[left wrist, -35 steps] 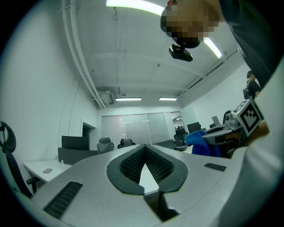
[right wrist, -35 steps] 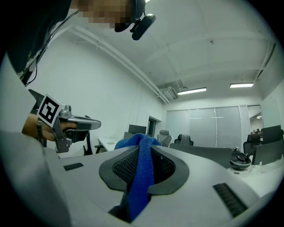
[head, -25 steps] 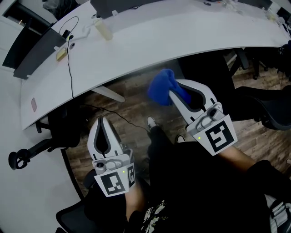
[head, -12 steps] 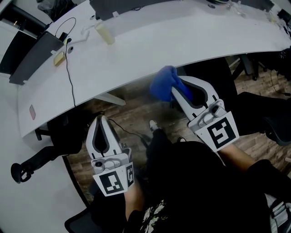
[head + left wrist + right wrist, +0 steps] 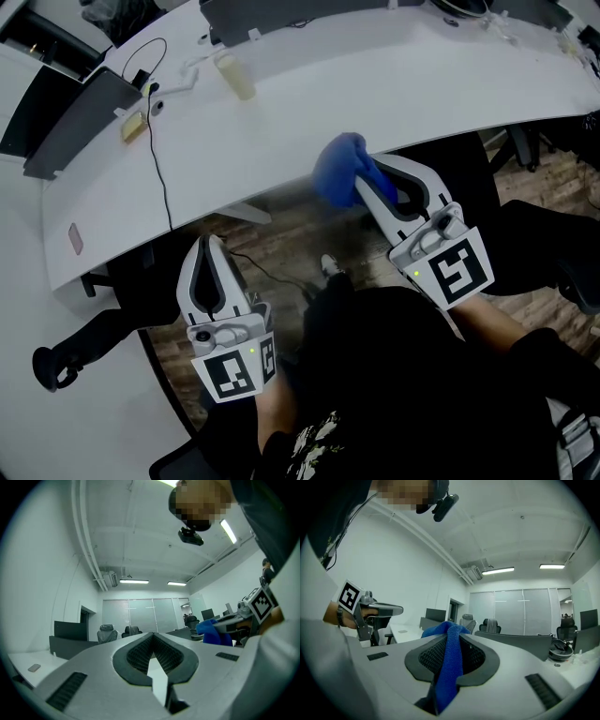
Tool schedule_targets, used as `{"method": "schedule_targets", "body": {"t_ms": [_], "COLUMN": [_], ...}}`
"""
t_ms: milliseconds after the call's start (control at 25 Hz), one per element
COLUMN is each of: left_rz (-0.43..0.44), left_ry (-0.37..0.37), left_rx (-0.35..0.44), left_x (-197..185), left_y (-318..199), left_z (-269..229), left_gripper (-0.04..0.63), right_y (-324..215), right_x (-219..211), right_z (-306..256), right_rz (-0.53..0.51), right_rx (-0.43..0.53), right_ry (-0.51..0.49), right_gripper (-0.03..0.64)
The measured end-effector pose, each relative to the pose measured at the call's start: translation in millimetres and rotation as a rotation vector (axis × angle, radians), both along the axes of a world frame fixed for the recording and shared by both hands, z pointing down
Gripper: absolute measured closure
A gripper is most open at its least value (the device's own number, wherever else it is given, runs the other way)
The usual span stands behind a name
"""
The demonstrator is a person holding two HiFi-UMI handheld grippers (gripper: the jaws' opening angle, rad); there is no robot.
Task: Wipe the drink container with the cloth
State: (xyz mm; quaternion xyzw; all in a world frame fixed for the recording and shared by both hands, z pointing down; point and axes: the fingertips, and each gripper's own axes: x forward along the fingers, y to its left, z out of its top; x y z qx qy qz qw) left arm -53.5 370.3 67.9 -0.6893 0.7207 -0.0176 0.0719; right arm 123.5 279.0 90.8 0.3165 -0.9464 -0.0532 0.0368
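A long white curved counter [image 5: 394, 75] spans the top of the head view, with a wood floor [image 5: 281, 246] below its near edge. Two claws are held over the person's dark-clothed lap. The right claw [image 5: 367, 187] is clamped on a blue cloth [image 5: 339, 169], which bunches past the claw's tip at the counter's near edge. The left claw [image 5: 208, 246] sits lower left, its jaws closed together with nothing between them, well apart from the cloth. The pale drink container [image 5: 234, 75] stands on the counter, far up-left of both claws, near a black cable [image 5: 159, 141]
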Motion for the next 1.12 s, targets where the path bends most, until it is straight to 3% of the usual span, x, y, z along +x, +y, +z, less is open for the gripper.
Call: {"method": "schedule_targets", "body": {"t_ms": [200, 520, 1120], "left_rz": [-0.004, 0.018, 0.104], "left_ry": [-0.033, -0.019, 0.007], "left_rx": [0.010, 0.006, -0.014], "left_x": [-30, -64, -77], "left_y": [-11, -30, -65], "left_z": [-5, 10, 28], "left_gripper": [0.592, 0.592, 0.592], "right_y": [-13, -28, -54], "right_x": [-27, -58, -58], "right_z": [1, 11, 16], "right_rz": [0.004, 0.031, 0.125], "right_rx": [0.006, 0.009, 0.046], "right_ry": [-0.010, -0.012, -0.003], "right_gripper": [0.561, 0.561, 0.561]}}
